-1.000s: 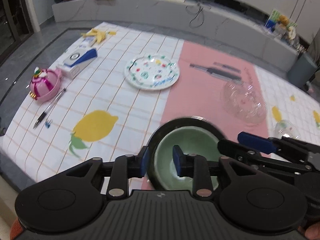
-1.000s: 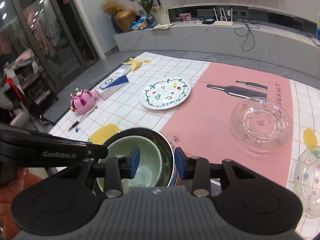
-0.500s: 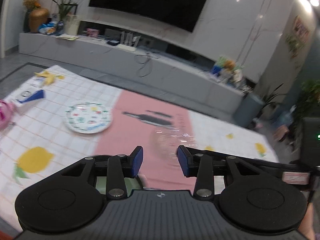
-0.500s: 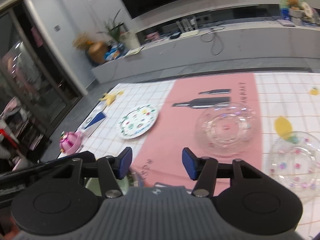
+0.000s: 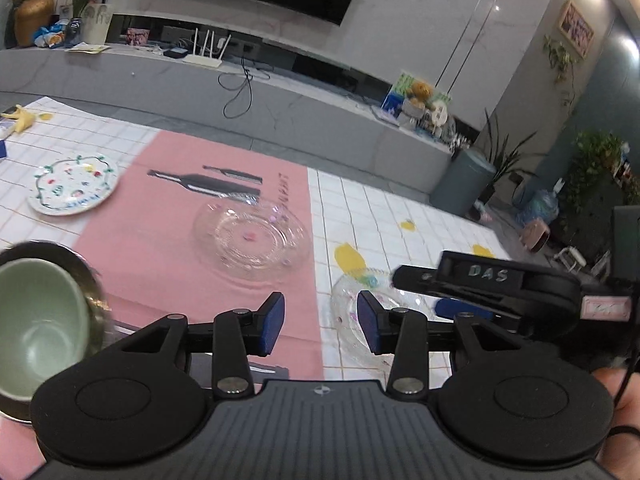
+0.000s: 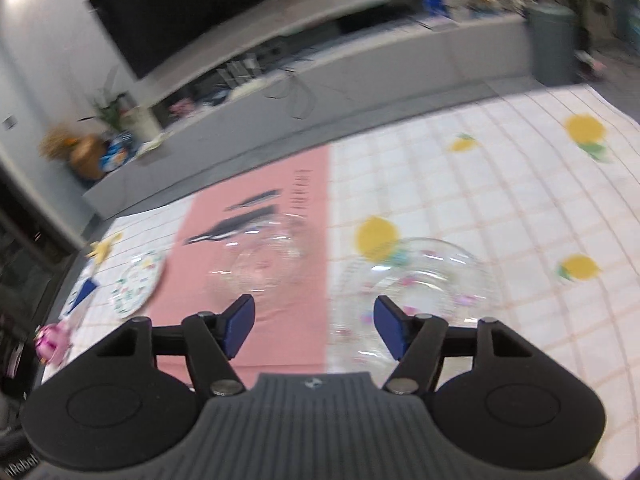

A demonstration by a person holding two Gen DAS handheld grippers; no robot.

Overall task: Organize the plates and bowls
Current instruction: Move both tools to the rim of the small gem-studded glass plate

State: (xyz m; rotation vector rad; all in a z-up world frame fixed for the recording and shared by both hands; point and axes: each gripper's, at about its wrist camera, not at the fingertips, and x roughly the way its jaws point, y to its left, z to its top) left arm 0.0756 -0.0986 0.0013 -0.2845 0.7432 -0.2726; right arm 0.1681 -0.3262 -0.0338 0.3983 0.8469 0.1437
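While both hands hang over the near edge of the checked cloth (image 5: 420, 216), nothing is carried, so the step in hand looks like a reach for the next clear dish.

Going from the left: the green bowl (image 5: 36, 320) sits nested in a dark metal bowl (image 5: 86, 268) at the near left corner, and I'd judge that pair settled. Farther back on the left lies the painted plate (image 5: 72, 188), flat and alone. In the middle, on the pink panel (image 5: 160, 240), rests a clear glass plate (image 5: 252, 240). To its right, on the white checks near a yellow lemon print, is a second glass dish (image 6: 420, 280), closest to both tools.

The left gripper (image 5: 320, 320) has its blue pads apart and widening, with only cloth between them. The right gripper (image 6: 314, 326) is also spreading, wider than the left, and its right pad overlaps the near rim of the second glass dish in its own view; whether it touches, I cannot tell through the blur.

To do this well, I'd bring one pad under the raised rim and one over it, slowly, because the glass is slick. I'd keep the left tool clear of the right one's fingers (image 5: 460, 308), which cross just beside it, and lift level before carrying the dish toward the other glass plate.
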